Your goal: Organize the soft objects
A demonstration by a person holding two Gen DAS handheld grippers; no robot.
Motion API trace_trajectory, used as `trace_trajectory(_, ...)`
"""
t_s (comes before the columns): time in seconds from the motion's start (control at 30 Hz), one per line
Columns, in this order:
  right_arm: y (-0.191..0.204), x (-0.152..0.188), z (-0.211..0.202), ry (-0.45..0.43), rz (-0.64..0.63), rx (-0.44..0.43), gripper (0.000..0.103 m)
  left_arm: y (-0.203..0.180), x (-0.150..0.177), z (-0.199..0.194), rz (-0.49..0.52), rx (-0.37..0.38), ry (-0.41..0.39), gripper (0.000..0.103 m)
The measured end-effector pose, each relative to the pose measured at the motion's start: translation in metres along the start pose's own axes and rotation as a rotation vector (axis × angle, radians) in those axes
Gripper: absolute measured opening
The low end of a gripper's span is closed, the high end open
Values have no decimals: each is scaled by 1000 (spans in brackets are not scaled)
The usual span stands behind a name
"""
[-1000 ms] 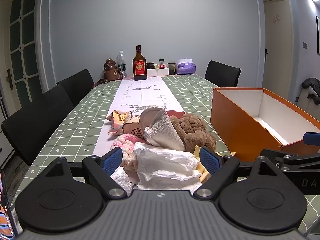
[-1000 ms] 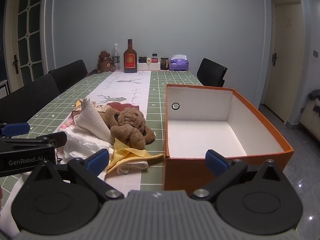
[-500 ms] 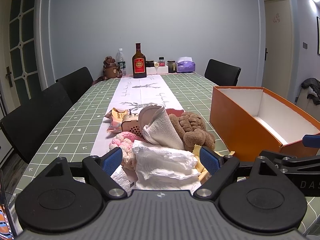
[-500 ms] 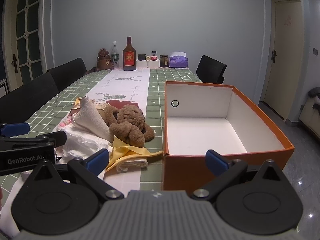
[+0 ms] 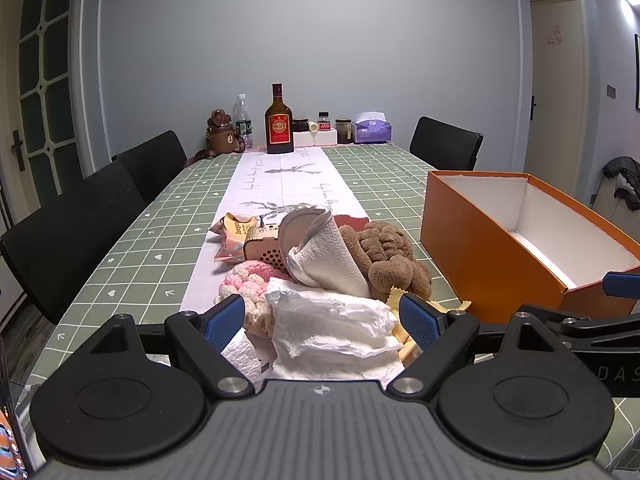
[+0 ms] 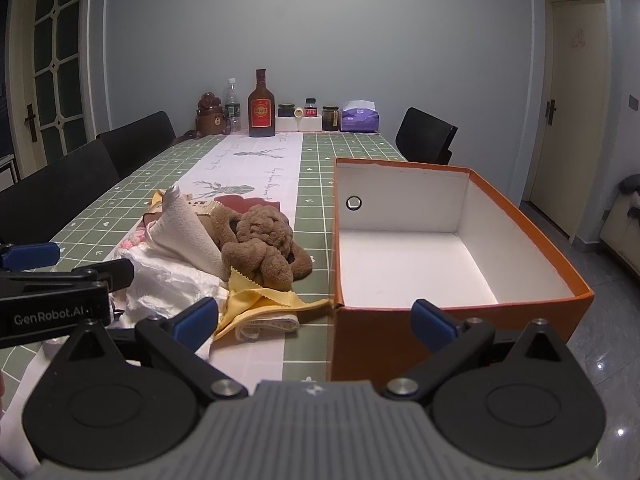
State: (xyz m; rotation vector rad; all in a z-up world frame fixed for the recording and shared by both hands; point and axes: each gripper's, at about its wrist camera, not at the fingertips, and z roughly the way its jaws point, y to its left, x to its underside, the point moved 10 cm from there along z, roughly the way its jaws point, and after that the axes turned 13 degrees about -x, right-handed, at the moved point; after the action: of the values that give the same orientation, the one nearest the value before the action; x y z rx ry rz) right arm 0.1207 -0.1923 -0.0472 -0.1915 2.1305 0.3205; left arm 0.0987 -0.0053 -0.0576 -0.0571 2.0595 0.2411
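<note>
Soft pile (image 5: 332, 276) on table (image 5: 140, 248), left of empty orange box (image 6: 460, 312): plush (image 6: 264, 240), towel (image 5: 324, 256), pink knit (image 5: 248, 280) partly buried. Left gripper (image 5: 320, 322) jaws wide, empty; right gripper (image 6: 316, 320) likewise. Box's near wall cut off by right gripper.

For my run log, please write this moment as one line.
left gripper: open, before white crumpled cloth | right gripper: open, holds nothing | orange box: nothing inside | brown plush: on table

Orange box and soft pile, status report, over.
Left tool open, right tool open, both holding nothing. Orange cardboard box holds nothing; brown plush toy and white crumpled cloth not yet boxed. Nothing blocking.
</note>
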Motion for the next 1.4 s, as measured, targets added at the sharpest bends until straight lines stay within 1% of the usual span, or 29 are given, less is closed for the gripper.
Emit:
trace_trajectory(0.33,3,-1,0,3,-4,-2,100,3,0,1,-8,-2,6,102)
trace_trajectory(0.57,11,0,5,-1,-22,-47,100,10,5,5,-16,-8,25,101)
trace_trajectory(0.63,13,1,7,2,-28,-59,100,13,8,7,-21,-4,36,97)
trace_trajectory(0.7,16,3,10,6,-30,-75,100,15,9,10,-21,6,42,90)
trace_trajectory(0.8,23,4,11,-6,-53,-99,101,17,13,13,-13,19,52,85)
trace_trajectory(0.83,27,3,12,-10,-73,-106,100,18,16,14,-17,22,63,84)
trace_trajectory(0.9,34,1,12,-17,-112,-116,95,21,19,17,-32,45,87,75)
trace_trajectory(0.93,38,-1,12,-21,-132,-121,93,24,20,18,-41,50,95,74)
trace_trajectory(1.0,45,-3,14,-29,-161,-139,93,29,22,19,-41,39,95,69)
trace_trajectory(1.07,54,-4,19,-24,-186,-182,92,33,23,20,-27,31,92,67)
trace_trajectory(1.17,64,-4,33,-8,-229,-211,89,34,24,24,-22,45,100,67)
trace_trajectory(1.23,67,-3,43,12,-253,-211,82,34,25,27,-27,66,114,67)
trace_trajectory(1.3,70,-2,55,34,-271,-229,82,35,25,30,-31,83,124,67)
trace_trajectory(1.4,80,4,73,85,-332,-278,83,41,24,38,-11,58,128,68)
